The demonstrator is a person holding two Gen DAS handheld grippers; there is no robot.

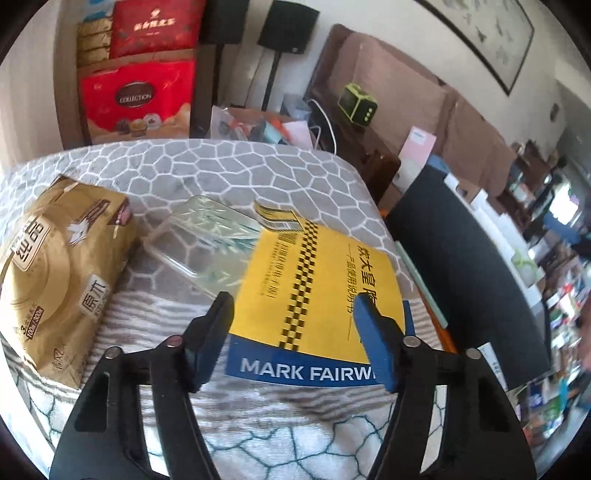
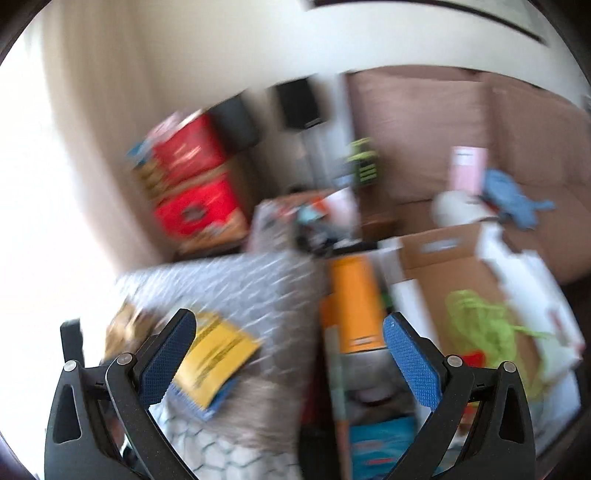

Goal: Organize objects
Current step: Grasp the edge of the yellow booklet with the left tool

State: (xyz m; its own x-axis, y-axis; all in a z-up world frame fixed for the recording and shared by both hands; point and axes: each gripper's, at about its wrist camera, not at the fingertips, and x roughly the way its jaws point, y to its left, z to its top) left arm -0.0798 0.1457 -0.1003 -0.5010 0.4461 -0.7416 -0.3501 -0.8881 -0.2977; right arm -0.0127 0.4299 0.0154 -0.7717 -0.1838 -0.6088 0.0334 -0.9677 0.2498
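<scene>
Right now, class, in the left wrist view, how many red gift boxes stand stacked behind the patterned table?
2. The upper red box sits at the top of the stack; the lower red box sits beneath it. Others may be hidden beyond the frame.

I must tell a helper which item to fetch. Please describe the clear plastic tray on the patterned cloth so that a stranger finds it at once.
Find the grey cloth with the white web pattern covering the table. On it a gold tissue pack lies at the left and a yellow booklet at the right. The clear plastic tray lies between them, partly under the booklet; it alone is transparent, so the cloth shows through.
</scene>
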